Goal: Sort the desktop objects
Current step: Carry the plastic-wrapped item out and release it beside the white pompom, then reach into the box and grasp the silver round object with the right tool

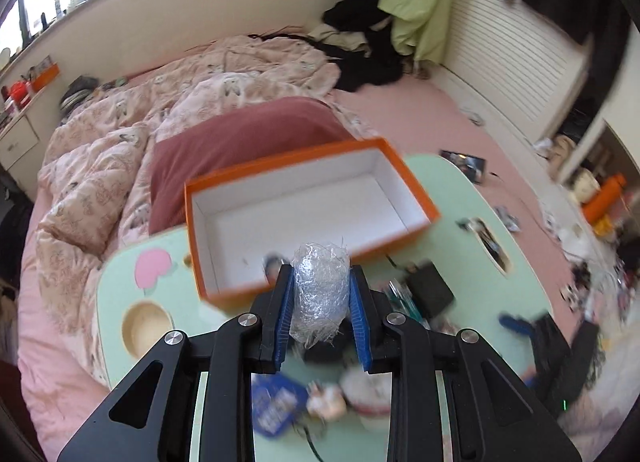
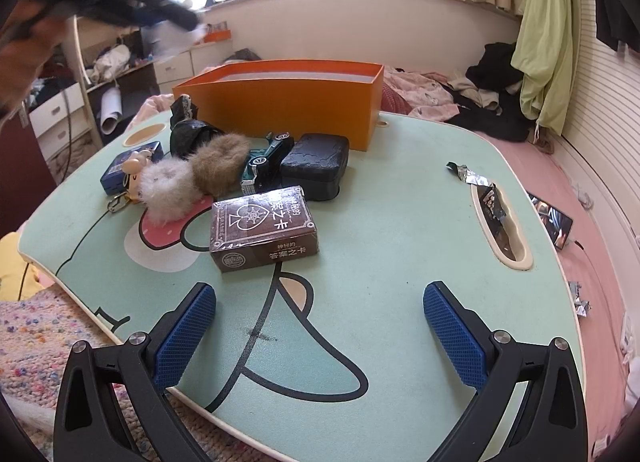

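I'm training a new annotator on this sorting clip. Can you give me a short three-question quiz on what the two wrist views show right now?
1. True or false: the left gripper is shut on a crumpled wad of clear plastic.
2. Multiple choice: the orange box holds: A) the card box, B) the toy car, C) nothing that can be seen.
3. Fill in: the right gripper hangs over the green table with its jaws ____.

Key
1. True: both blue pads press on the wad.
2. C: the left wrist view shows only its white inside; the brown card box and the toy car lie on the table.
3. Open, with nothing between them.
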The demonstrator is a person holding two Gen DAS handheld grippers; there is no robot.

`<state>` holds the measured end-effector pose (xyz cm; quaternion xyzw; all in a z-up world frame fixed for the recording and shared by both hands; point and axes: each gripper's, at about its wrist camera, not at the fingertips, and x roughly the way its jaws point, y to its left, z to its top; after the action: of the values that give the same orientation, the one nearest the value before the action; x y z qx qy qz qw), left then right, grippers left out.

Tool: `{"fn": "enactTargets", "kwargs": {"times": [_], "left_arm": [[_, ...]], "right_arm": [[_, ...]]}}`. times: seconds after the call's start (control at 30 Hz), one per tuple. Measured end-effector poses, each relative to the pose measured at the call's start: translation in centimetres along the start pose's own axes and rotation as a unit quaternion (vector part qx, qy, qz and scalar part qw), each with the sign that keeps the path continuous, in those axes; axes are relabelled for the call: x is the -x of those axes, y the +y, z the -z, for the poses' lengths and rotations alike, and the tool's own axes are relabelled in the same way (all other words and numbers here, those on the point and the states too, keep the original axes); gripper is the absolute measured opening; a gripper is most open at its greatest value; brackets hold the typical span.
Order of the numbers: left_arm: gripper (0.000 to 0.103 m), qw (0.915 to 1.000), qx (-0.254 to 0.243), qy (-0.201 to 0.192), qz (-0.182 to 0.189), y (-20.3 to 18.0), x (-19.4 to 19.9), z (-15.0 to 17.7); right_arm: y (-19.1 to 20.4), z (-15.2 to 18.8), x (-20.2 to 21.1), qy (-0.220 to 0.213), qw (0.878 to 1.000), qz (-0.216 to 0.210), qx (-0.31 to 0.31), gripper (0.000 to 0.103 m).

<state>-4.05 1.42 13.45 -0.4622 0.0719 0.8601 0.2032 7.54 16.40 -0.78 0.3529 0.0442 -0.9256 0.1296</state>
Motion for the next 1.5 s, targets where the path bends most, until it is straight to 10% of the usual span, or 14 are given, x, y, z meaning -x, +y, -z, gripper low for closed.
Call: {"fn": "enactTargets", "kwargs": {"times": [0.3,0.6,0.8,1.1,1.17,1.5], "left_arm": [[0.028,0.9977,0.007,0.061,0.027,-1.8,-1.7,11.0],[0.031,0.9967,0.006,0.05,0.064,-3.6,-3.2,11.9],[0.078,0.9994,-0.008,0.013,0.03,-4.2,-1.8,12.3],[0.081,0.9991,0.011,0.004,-0.04,-3.2,-1.6,18.5],[0.103,0.9984,0.009,-0.01,-0.056,-3.3,-2.7,19.3],[0.103,0.9945,0.047,-0.055,-0.076,-1.1,-3.4,18.7]], "right_arm": [[0.0,0.0,0.0,0.0,1.0,0.0,0.0,0.103],[0.0,0.0,0.0,0.0,1.0,0.0,0.001,0.103],[0.0,0.0,0.1,0.0,1.0,0.0,0.001,0.103],[-0.1,-0.1,0.1,0.0,1.0,-0.001,0.001,0.103],[0.0,-0.1,0.0,0.001,1.0,0.001,0.002,0.103],[-0.1,-0.1,0.0,0.001,1.0,0.001,0.002,0.103]]}}
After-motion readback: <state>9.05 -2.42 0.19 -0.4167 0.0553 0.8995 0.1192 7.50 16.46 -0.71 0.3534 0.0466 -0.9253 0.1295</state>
